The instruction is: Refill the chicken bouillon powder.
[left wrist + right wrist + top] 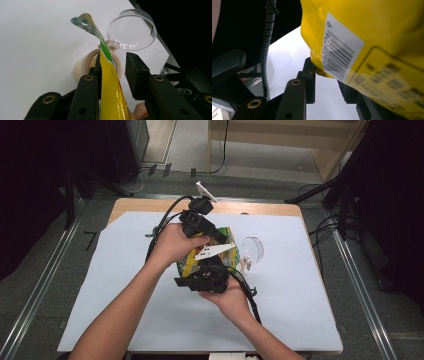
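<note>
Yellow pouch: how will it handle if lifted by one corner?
Probably floppy: the yellow pouch has a thin, curling top edge. Its glossy film looks slippery. It bulges in the right gripper view, so it likely sags with shifting contents over the small jar.

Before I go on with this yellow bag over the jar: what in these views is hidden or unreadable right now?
- High view: the jar mouth is hidden behind the yellow bag and both hands.
- Left gripper view: the left gripper has a gap beside the bag on one side, so its grip is unclear.
- Right gripper view: the bag's printed text is blurred, and the bag covers one jaw of the right gripper.
- Clear lid: hinge too small.
</note>
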A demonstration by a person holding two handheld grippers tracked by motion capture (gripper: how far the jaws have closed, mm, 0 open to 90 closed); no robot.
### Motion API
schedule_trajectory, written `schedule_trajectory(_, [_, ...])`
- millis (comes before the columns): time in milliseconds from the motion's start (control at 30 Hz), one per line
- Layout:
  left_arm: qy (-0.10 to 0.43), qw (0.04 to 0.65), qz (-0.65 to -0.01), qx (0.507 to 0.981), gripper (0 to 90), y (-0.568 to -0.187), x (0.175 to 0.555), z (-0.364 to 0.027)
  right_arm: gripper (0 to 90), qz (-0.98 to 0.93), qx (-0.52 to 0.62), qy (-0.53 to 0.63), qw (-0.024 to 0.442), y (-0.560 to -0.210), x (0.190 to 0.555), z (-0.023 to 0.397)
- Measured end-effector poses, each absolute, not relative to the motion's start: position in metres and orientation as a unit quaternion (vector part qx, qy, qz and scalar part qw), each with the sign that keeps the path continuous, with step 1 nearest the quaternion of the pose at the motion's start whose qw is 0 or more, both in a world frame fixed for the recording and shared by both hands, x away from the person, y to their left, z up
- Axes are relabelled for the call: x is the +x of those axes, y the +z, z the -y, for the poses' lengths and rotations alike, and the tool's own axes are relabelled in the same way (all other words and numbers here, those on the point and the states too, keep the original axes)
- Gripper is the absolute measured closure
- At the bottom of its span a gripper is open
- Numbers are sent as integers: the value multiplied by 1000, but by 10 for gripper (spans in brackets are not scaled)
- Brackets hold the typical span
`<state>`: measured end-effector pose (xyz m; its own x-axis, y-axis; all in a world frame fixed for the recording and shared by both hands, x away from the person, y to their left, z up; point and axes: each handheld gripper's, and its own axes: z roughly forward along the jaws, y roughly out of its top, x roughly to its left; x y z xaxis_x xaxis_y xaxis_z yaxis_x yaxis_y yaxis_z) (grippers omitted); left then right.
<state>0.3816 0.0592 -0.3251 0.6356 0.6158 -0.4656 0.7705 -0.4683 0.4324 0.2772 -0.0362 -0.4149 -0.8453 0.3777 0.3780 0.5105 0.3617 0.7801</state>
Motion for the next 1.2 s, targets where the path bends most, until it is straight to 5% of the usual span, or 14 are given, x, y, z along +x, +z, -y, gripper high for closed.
schedule_trajectory(1200, [-123,330,-397,848,758,-330,373,-67,669,832,-248,-494,51,-427,273,29])
